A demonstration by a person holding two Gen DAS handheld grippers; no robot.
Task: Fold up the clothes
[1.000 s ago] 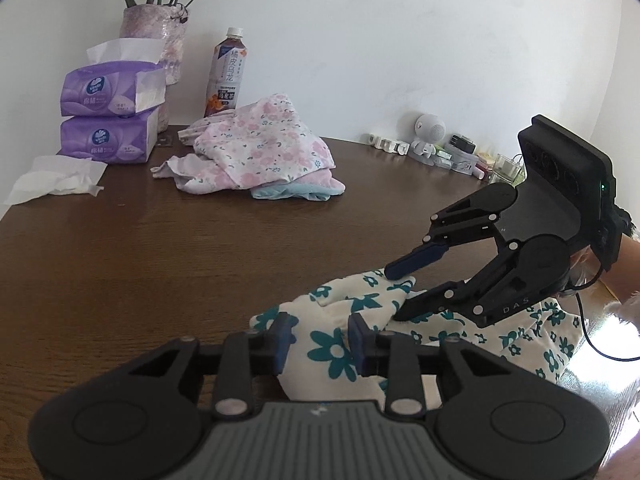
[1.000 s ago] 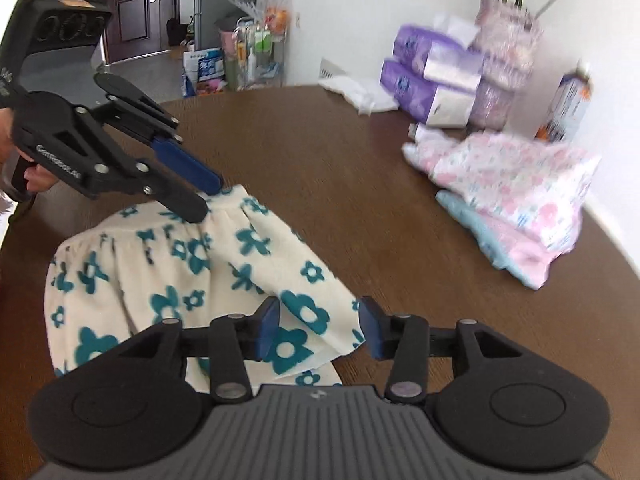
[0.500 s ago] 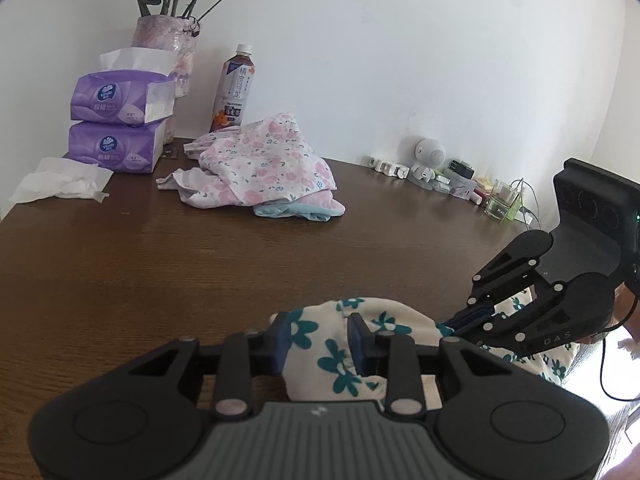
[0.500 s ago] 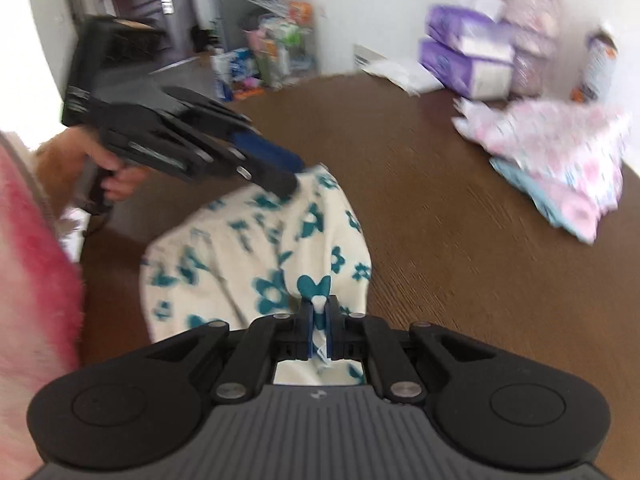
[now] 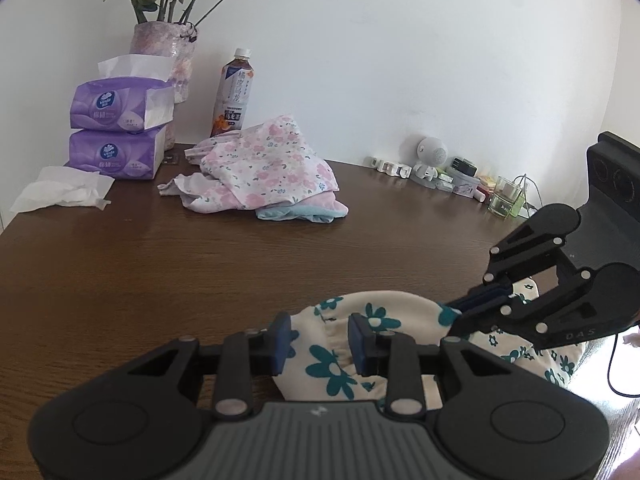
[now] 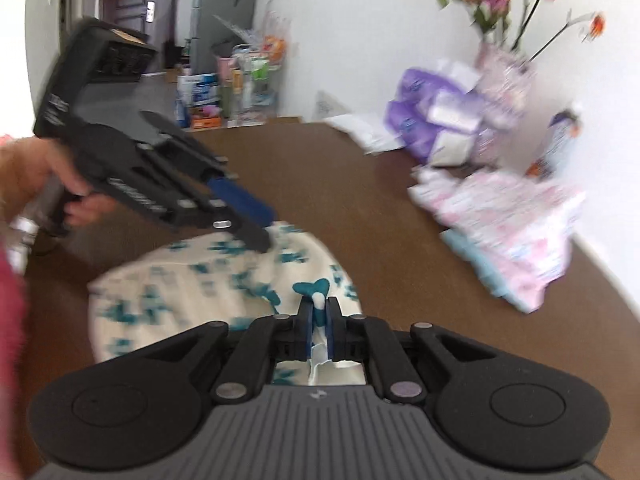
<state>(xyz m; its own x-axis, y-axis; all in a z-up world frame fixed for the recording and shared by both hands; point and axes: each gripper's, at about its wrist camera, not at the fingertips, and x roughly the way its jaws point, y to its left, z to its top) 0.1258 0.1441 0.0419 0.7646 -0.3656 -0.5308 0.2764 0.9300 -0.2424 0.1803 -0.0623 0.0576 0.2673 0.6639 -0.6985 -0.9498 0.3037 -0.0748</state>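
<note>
The brown wooden surface (image 5: 240, 264) spreads out ahead of both tools, and on it, right under the left tool (image 5: 320, 340) and reaching across to the right tool (image 6: 319, 320), lies the cream garment with teal flowers (image 5: 384, 320), bunched and rounded rather than flat. Far ahead of the left tool, near the wall, a heap of pink floral clothes (image 5: 268, 168) sits on a pale blue piece, loosely stacked; whether that heap counts as folded I cannot tell. Beyond it and to the left stand two purple tissue packs (image 5: 116, 132), a vase of flowers (image 5: 168, 48) and a drink bottle (image 5: 234, 92), with a loose tissue (image 5: 60, 194) in front of the packs. The left tool is released, its fingers (image 5: 282, 344) standing apart on either side of a gathered, elastic-looking edge of the garment. The right tool is clenched on a pinch of the same cloth, a white sliver showing between its pads. My reading is that the teal-flowered garment is mid-fold: one edge is gripped and lifted, the shape is not yet squared, so smoothing and the closing folds appear to remain.
</note>
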